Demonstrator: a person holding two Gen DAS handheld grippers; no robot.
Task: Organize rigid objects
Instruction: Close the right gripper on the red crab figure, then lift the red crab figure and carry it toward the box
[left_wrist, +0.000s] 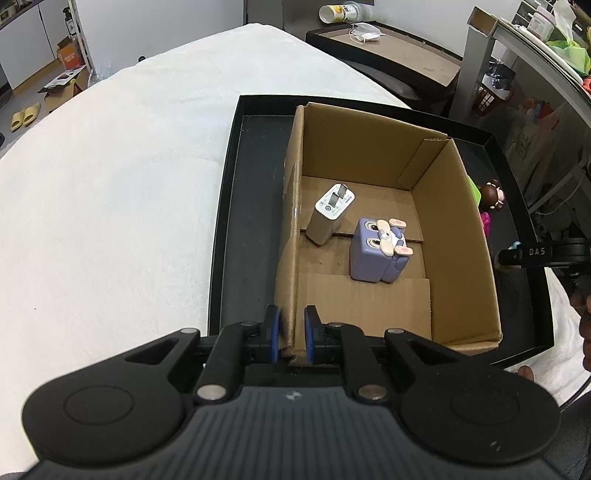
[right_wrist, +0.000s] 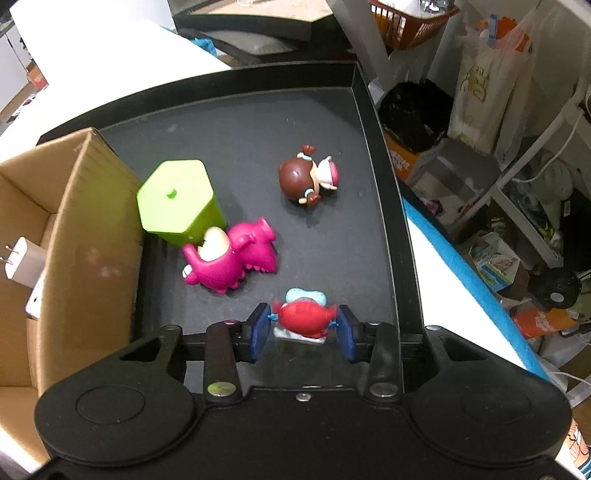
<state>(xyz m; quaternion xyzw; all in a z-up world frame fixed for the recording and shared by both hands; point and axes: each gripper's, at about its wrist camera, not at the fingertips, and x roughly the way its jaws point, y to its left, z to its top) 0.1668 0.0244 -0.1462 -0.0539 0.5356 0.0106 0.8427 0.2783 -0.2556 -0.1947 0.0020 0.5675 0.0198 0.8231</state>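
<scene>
My left gripper (left_wrist: 291, 328) is shut on the near left wall of the cardboard box (left_wrist: 291, 229), which stands in a black tray (left_wrist: 229, 206). Inside the box lie a white charger (left_wrist: 330, 214) and a purple bunny cube (left_wrist: 380, 251). My right gripper (right_wrist: 303, 328) has its pads against both sides of a red and blue figurine (right_wrist: 304, 314) on the tray floor (right_wrist: 240, 140). Ahead lie a pink dinosaur toy (right_wrist: 232, 258), a green hexagonal block (right_wrist: 177, 199) and a brown-haired doll (right_wrist: 306, 177). The box's right wall (right_wrist: 92, 229) shows at left.
The tray rests on a white cloth-covered table (left_wrist: 110, 184). The tray's raised rim (right_wrist: 384, 155) runs along the right. Beyond it are shelves, bags and clutter (right_wrist: 480, 110). A dark side table with a mask (left_wrist: 365, 31) stands behind.
</scene>
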